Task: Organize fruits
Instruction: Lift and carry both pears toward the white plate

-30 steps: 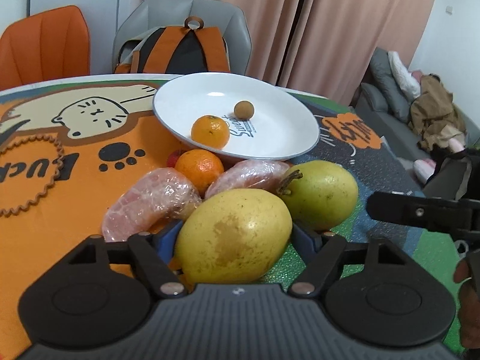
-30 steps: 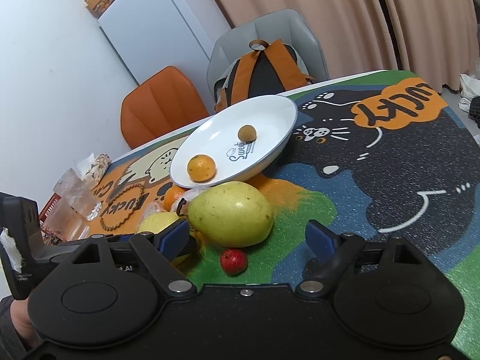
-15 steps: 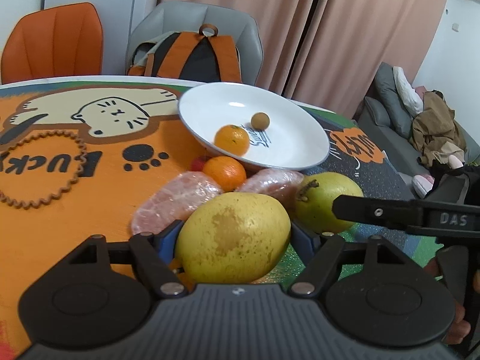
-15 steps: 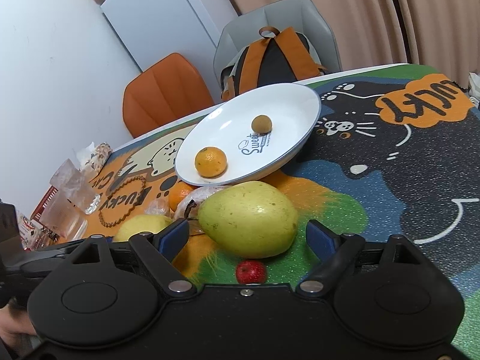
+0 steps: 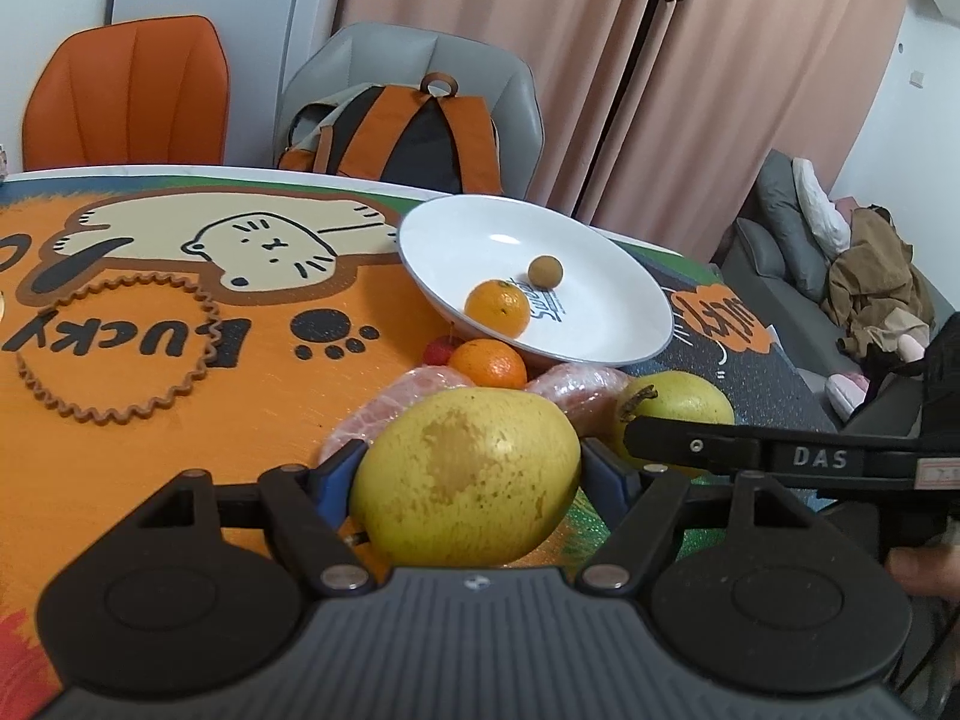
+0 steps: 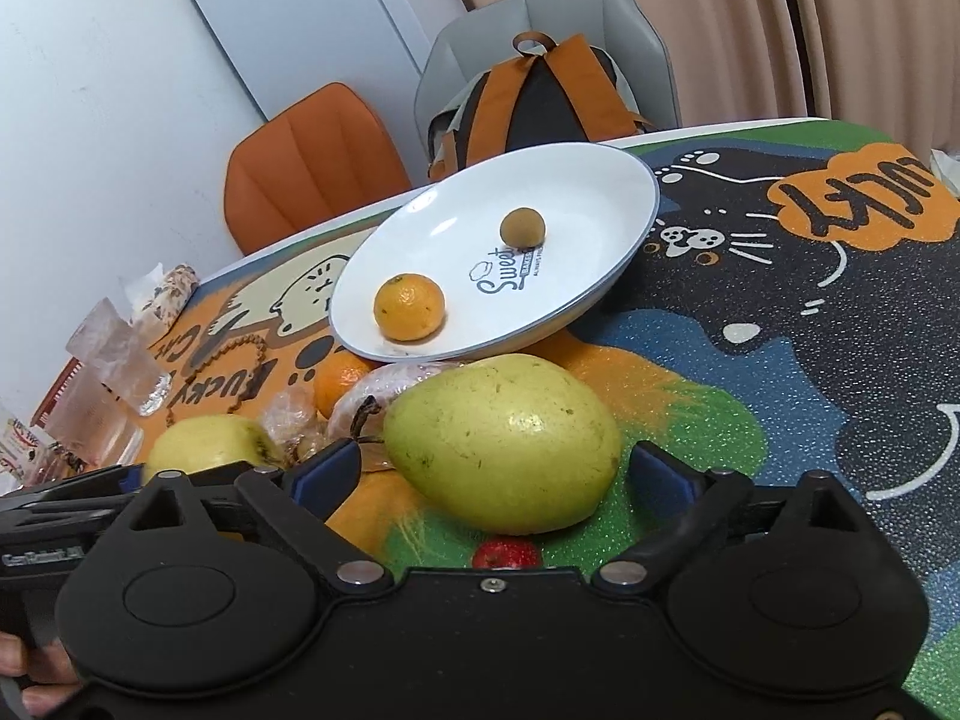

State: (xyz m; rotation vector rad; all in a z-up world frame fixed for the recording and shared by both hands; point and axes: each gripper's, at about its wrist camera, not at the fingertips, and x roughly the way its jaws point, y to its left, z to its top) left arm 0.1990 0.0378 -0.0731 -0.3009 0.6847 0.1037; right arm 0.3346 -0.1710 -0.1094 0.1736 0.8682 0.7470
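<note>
My left gripper (image 5: 474, 468) is shut on a large yellow fruit (image 5: 468, 474), its blue pads pressing both sides. The right gripper (image 6: 495, 468) has its jaws opening around a green-yellow fruit (image 6: 504, 438) that lies on the mat, with gaps at both pads. A white plate (image 6: 576, 198) behind holds a mandarin (image 6: 410, 307) and a small brown fruit (image 6: 523, 227). Against the plate's near rim lie another mandarin (image 5: 487, 365), two wrapped pink segments (image 5: 414, 390) and a small red fruit (image 5: 437, 351). A second red fruit (image 6: 507, 553) sits under the right gripper.
The table wears a cartoon cat mat (image 5: 150, 312). An orange chair (image 5: 126, 90) and a grey chair with a backpack (image 5: 414, 132) stand behind it. Clear plastic containers (image 6: 114, 360) are at the table's left edge, and a sofa (image 5: 840, 252) is off to the right.
The right gripper has come forward around the green-yellow fruit and its jaws have widened. The left gripper has drawn back slightly from the plate, still holding the yellow fruit.
</note>
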